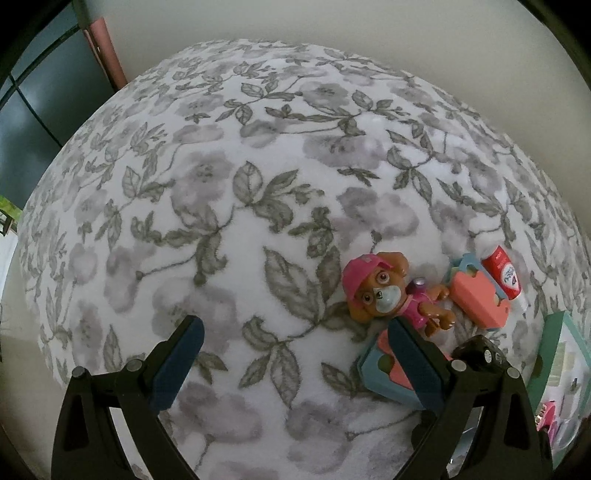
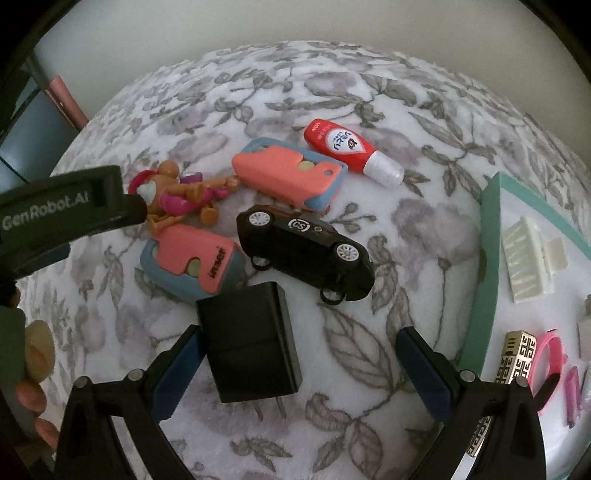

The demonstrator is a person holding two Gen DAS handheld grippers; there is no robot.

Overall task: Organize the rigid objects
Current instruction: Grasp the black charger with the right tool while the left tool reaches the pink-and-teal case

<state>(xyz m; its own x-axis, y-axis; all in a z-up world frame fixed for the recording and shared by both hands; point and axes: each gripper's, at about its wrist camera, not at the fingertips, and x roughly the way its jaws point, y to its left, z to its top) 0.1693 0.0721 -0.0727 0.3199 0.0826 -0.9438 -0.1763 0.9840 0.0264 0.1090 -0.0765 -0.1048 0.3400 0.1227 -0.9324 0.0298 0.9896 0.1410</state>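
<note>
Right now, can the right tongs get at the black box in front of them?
Probably yes. The right tongs are open and the black box lies between the fingers, nothing on it; the toy car sits just beyond.

**Setting: patterned surface against plain wall**

We note a soft white cover (image 1: 258, 221) printed with grey leaves and flowers. Behind it, a plain off-white wall (image 1: 332, 22). Far left: a dark glossy cabinet (image 1: 40, 110) and a pink strip (image 1: 107, 51). Lighting dim, even.

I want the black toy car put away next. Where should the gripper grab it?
Grab the black toy car across its narrow body, between the wheels, coming straight down from above. It lies tipped on its side, pointing slantwise, so turn the open right gripper to match. The black block sits close in front.
</note>
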